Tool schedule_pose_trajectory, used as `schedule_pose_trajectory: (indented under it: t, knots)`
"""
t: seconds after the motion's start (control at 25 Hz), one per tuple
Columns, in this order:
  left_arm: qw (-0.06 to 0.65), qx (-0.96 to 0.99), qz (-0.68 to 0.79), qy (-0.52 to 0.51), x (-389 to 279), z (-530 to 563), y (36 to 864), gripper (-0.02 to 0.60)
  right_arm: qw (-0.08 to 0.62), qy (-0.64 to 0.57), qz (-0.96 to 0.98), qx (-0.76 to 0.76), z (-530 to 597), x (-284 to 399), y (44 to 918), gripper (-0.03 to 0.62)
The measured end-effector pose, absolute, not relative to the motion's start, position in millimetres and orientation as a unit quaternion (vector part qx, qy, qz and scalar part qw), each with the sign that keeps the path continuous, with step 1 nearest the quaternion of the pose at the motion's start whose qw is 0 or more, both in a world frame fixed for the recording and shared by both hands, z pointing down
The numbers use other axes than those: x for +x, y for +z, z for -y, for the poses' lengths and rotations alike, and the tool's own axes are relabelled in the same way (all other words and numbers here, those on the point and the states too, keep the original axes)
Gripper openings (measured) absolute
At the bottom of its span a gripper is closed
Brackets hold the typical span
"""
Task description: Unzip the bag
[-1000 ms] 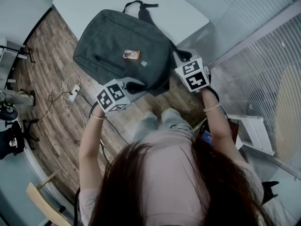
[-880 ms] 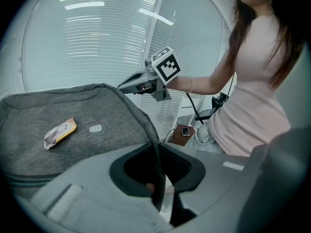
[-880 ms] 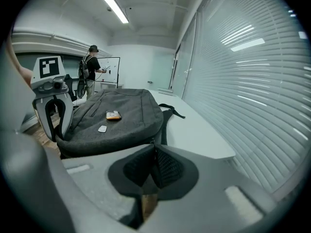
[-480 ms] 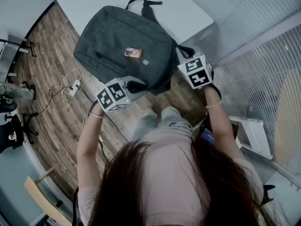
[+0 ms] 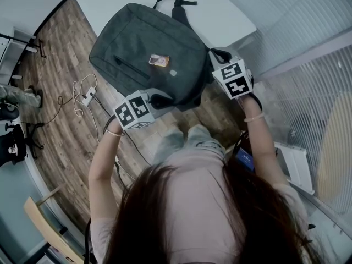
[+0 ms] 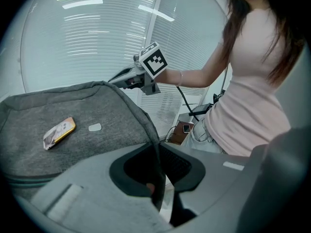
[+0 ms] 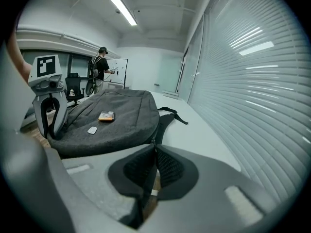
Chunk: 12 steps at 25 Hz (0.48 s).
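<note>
A dark grey backpack (image 5: 148,43) lies flat on the white table (image 5: 225,15), with a small orange-edged tag (image 5: 159,60) on its top face. My left gripper (image 5: 158,99) is at the bag's near edge. In the left gripper view, the left gripper (image 6: 158,166) is shut on the bag's rim seam (image 6: 153,140). My right gripper (image 5: 214,58) is at the bag's right side. In the right gripper view, the right gripper (image 7: 155,154) is shut on a thin dark zipper pull (image 7: 155,142) that leads up to the bag (image 7: 121,115).
The bag's black straps (image 5: 177,5) trail over the far table top. Window blinds (image 5: 308,43) run along the right. Cables and a power strip (image 5: 83,97) lie on the wooden floor at the left. A person (image 7: 100,64) stands far off at a whiteboard.
The right gripper has shifted a little along the bag's right side. The left gripper keeps its hold at the near edge.
</note>
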<state>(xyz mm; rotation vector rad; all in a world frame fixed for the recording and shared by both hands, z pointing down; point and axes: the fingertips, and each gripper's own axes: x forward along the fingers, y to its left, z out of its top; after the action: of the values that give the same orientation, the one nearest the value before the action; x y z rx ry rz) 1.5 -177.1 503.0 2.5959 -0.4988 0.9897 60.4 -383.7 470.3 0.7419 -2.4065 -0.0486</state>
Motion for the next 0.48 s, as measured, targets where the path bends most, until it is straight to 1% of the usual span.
schedule_pose_trajectory:
  t: [0.48]
  knots:
    - [0.164, 0.9, 0.177, 0.363, 3, 178, 510, 0.061, 0.303, -0.037, 0.923, 0.235, 404, 48, 473, 0.012]
